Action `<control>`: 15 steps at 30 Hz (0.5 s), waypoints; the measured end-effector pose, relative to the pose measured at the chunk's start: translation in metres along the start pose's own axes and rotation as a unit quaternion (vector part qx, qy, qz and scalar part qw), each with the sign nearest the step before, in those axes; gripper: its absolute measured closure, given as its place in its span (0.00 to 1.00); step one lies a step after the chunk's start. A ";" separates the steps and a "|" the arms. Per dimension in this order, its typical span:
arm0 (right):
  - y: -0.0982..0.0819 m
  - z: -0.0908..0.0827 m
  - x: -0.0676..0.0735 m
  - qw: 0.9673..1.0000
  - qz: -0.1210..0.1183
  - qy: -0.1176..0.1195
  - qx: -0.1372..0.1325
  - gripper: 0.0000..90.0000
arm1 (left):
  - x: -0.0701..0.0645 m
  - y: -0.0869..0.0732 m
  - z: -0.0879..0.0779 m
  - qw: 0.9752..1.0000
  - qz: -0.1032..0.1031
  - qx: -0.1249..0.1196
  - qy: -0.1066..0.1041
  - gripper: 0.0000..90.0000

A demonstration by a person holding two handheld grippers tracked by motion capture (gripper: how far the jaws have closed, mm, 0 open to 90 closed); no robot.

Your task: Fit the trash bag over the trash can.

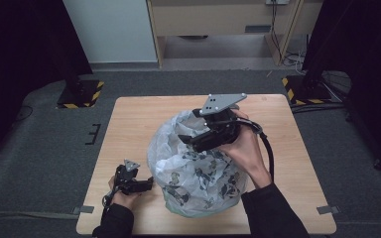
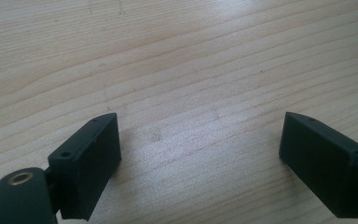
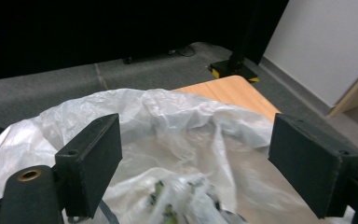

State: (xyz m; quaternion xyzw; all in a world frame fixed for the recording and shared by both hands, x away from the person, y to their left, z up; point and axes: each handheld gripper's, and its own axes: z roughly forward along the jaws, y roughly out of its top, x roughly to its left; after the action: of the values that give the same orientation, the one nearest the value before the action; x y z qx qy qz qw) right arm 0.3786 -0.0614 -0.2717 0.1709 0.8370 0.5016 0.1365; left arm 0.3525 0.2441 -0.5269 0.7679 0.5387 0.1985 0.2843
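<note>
here the plastic bag (image 1: 193, 168) sits under the right tool (image 1: 184, 140).

No readable text, labels, brands or numbers anywhere. Only sign-like marks: yellow-black hazard stripes on the stand bases (image 1: 83, 94) on the floor, far beyond both claws. The plastic bag (image 1: 193, 168) under the right claw (image 1: 191, 134) carries a dark leafy print, no lettering. The desk (image 1: 129, 119) surface is plain wood grain.
</note>
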 end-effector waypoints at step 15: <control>-0.030 0.043 0.000 0.995 0.042 0.033 0.084 0.16 | 0.000 0.000 0.000 1.000 -0.001 0.000 -0.001 0.13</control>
State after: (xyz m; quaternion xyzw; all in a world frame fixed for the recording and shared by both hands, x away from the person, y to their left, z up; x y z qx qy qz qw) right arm 0.3912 -0.0403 -0.3182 0.1998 0.8723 0.4403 0.0732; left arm 0.3525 0.2443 -0.5268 0.7675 0.5391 0.1978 0.2851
